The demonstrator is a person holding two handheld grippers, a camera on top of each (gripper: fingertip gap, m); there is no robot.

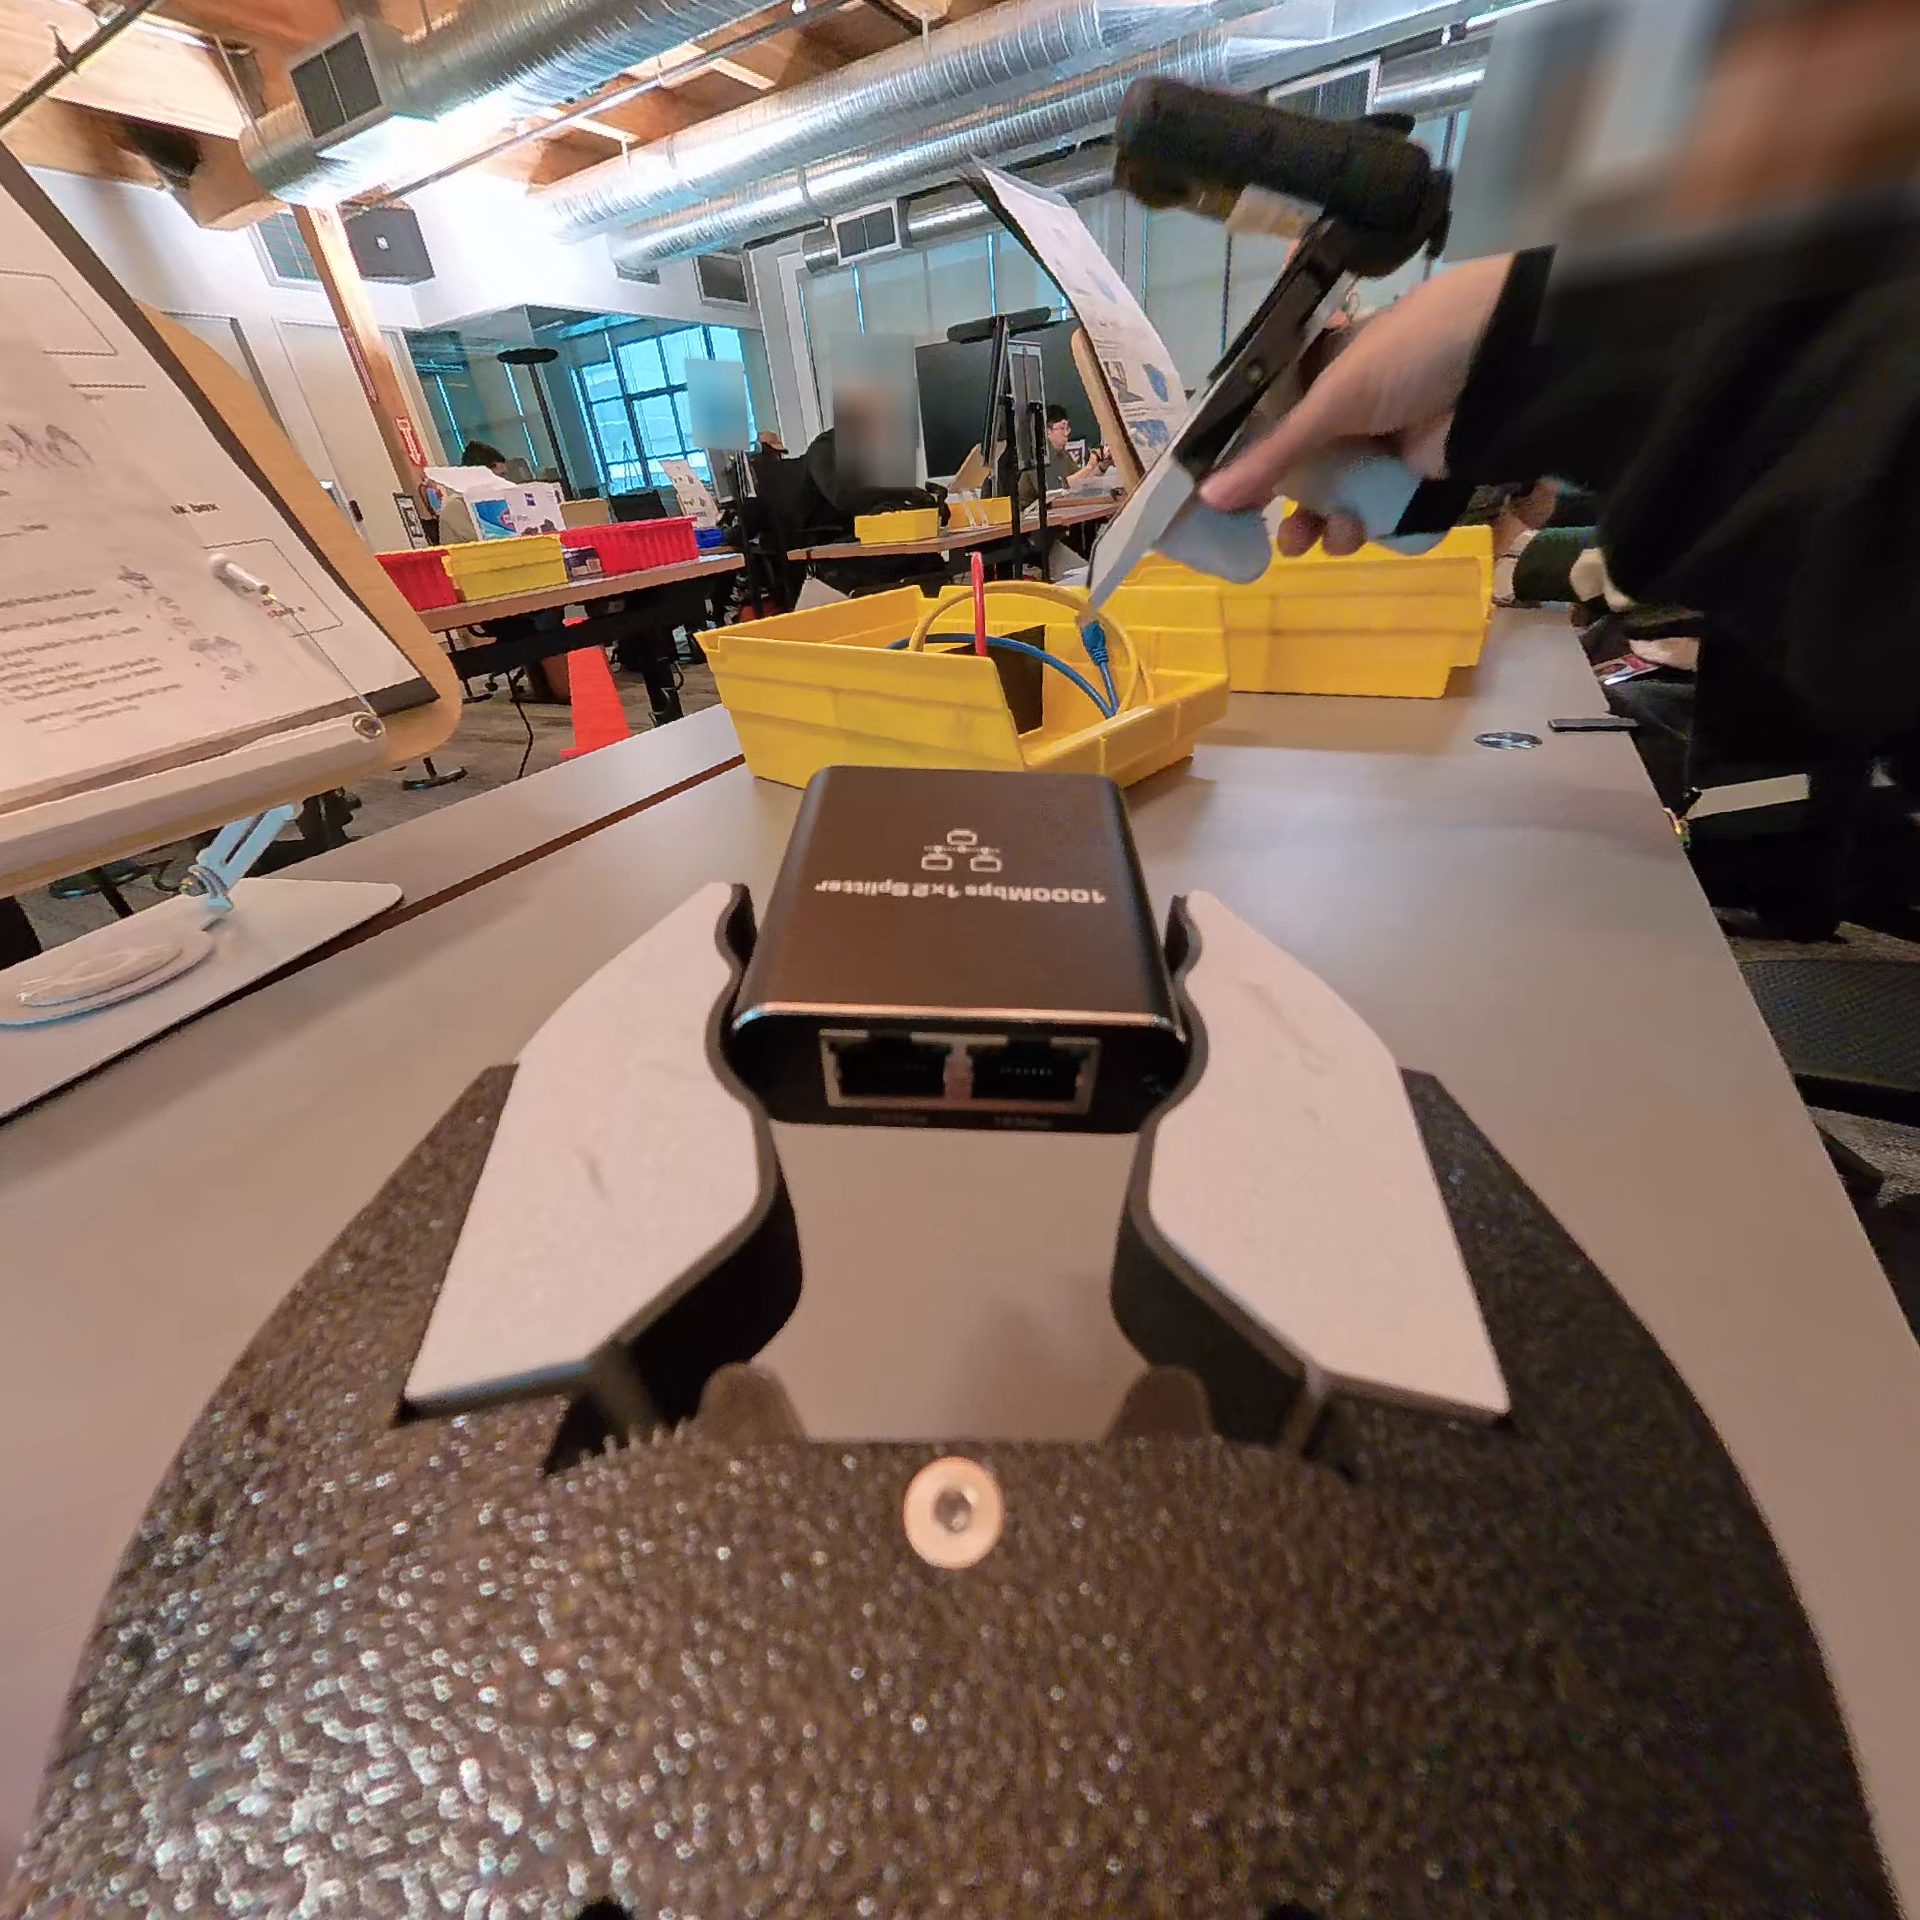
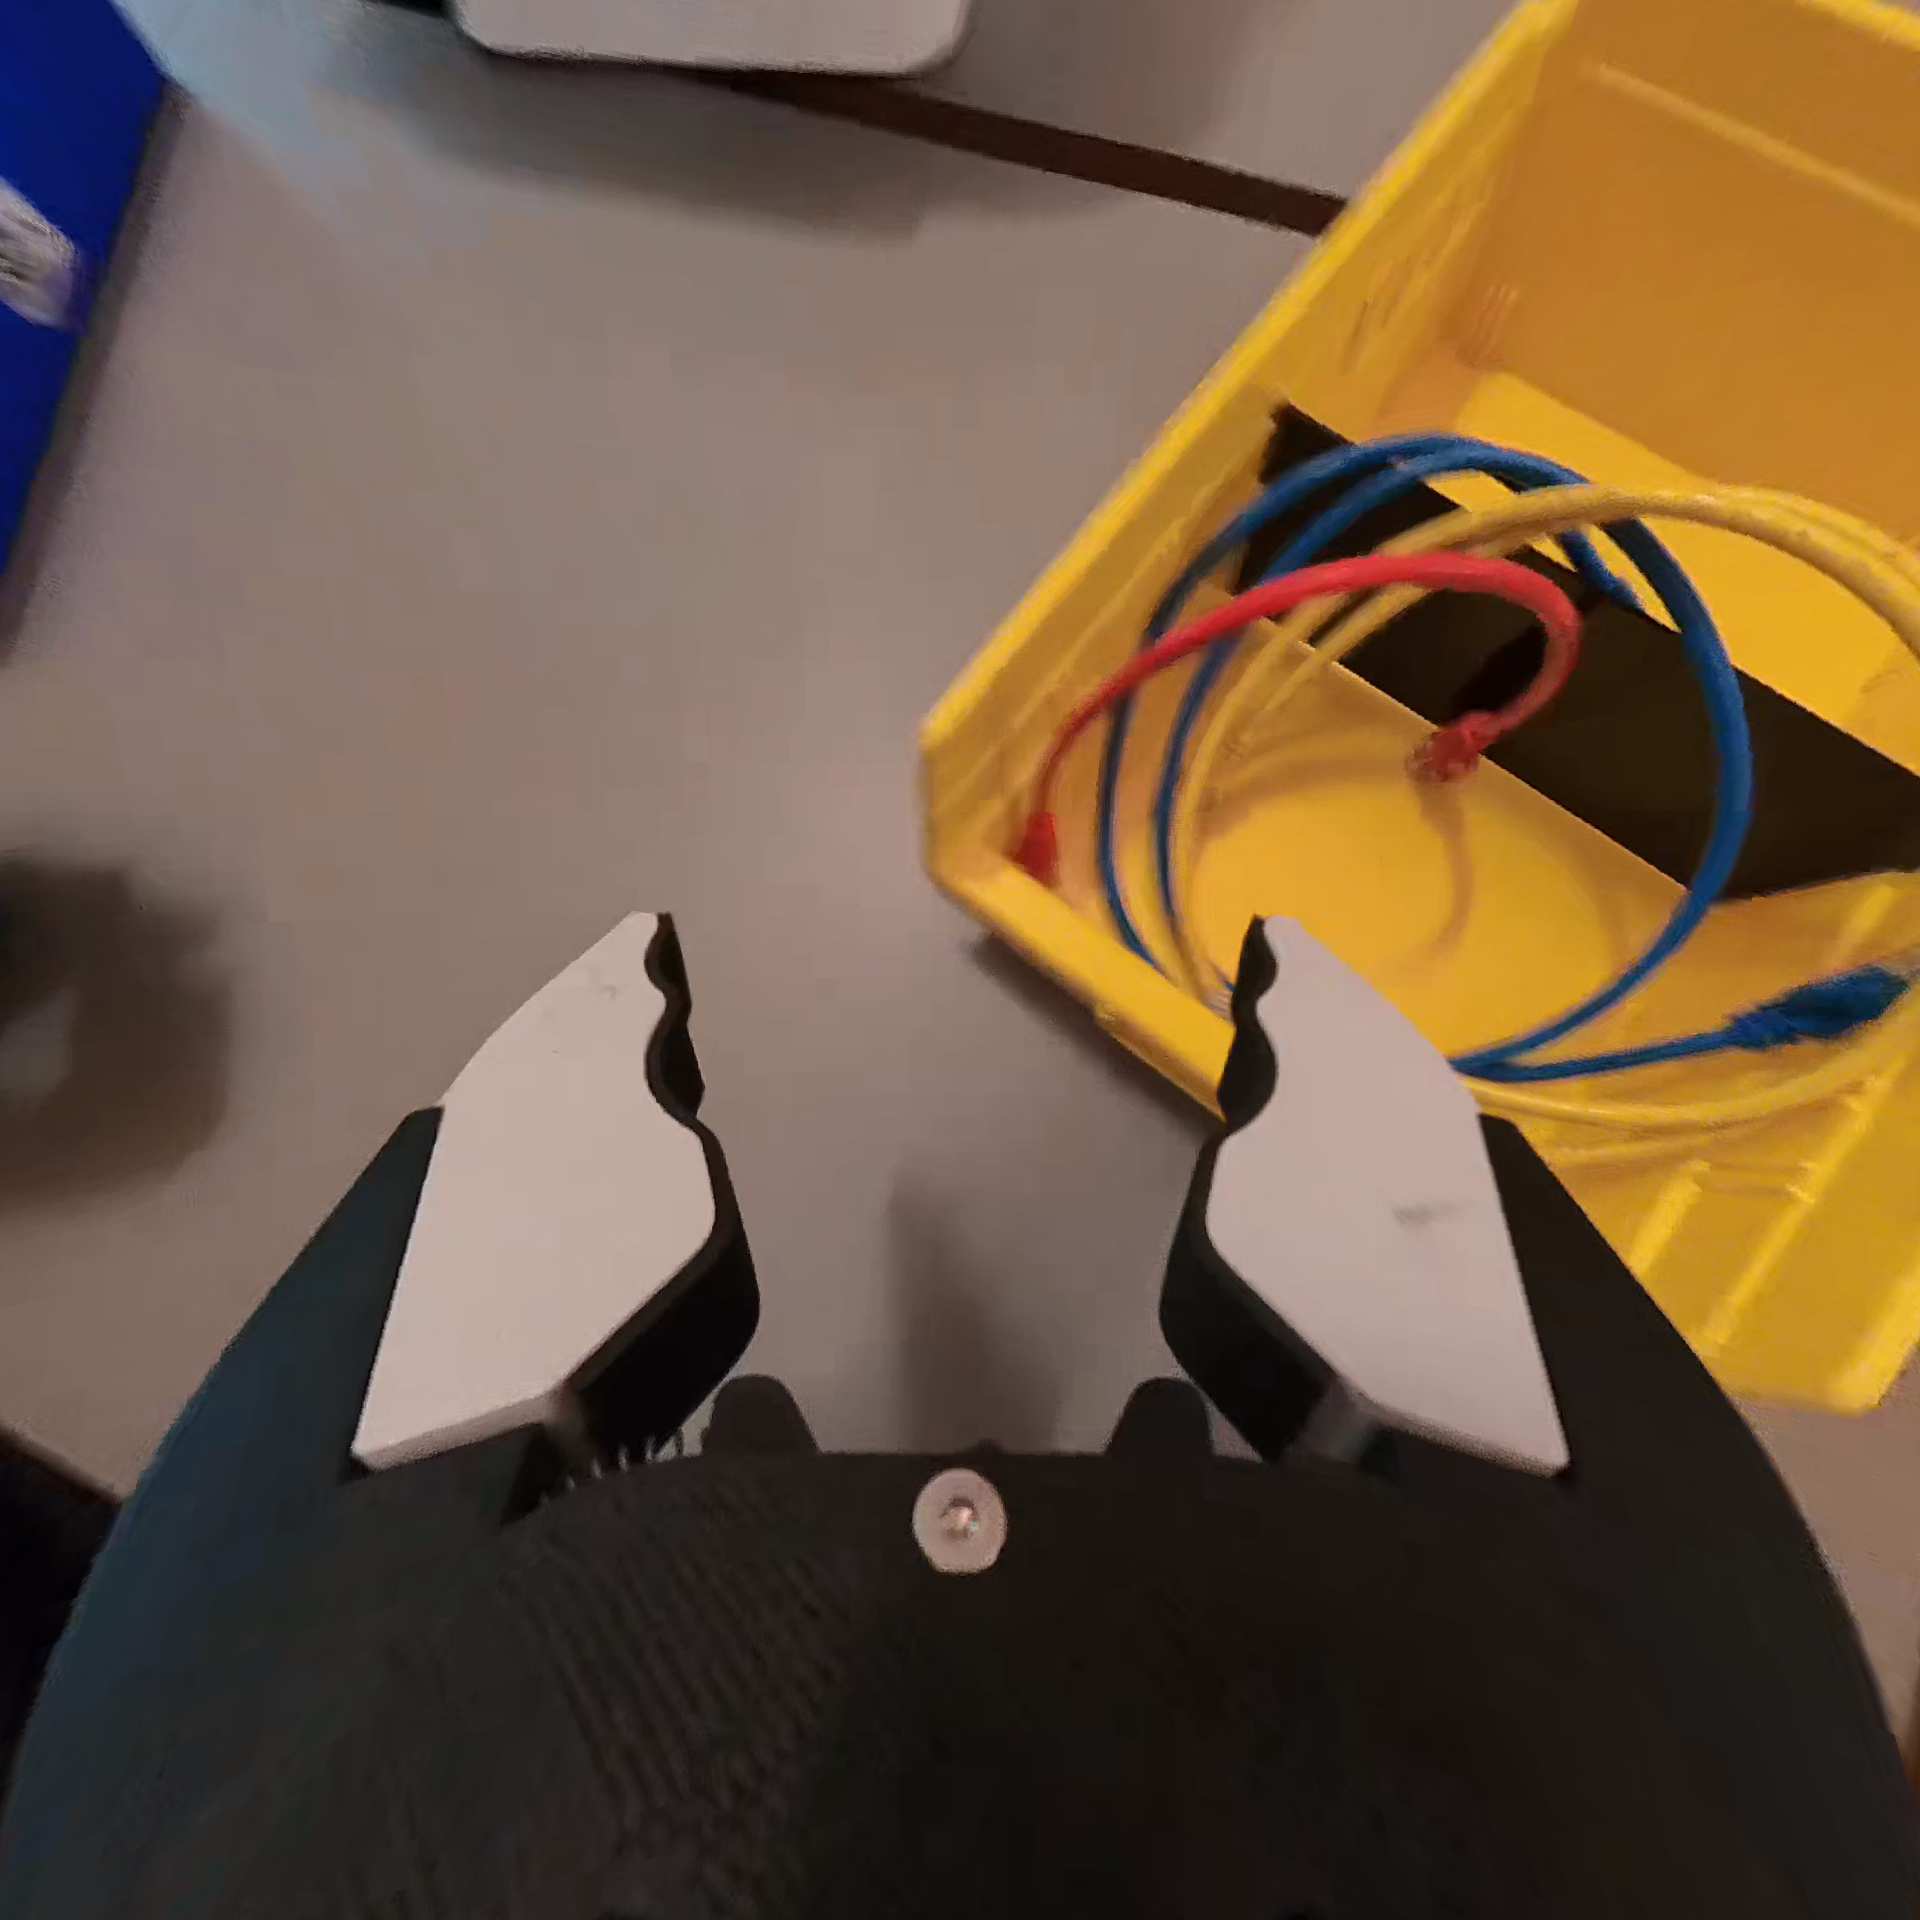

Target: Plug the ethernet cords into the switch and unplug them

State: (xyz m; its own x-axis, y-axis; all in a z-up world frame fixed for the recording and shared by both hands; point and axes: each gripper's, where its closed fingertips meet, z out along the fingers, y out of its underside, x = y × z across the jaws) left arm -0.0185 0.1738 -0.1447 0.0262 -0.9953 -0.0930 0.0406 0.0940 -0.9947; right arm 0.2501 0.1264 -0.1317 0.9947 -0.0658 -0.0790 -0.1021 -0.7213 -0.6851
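Left gripper (image 1: 958, 935) is clamping the switch (image 1: 961, 935) between its fingers, both ports facing the near side and standing empty; the switch is sitting low over the tabletop (image 1: 1403, 935), though contact underneath is hidden. Right gripper (image 2: 961, 935) is hovering with fingers apart and nothing between them, over bare tabletop at the near left corner of the yellow bin (image 2: 1662, 260). Cords are lying coiled in that bin: red cord (image 2: 1247, 613), blue cord (image 2: 1704, 665), yellow cord (image 2: 1558, 514). The blue plug is resting to the right of the right finger, its long axis running roughly left to right; one red plug is wedged in the bin's near left corner, the other lying mid-bin. The right gripper is the nearer one to the cords; the next move probably calls for shifting right and down into the bin. The yellow cord's plugs are hard to make out, and blur is smearing plug detail, so latch orientation cannot be told. In the left wrist view, the switch's far end and any port there are hidden.
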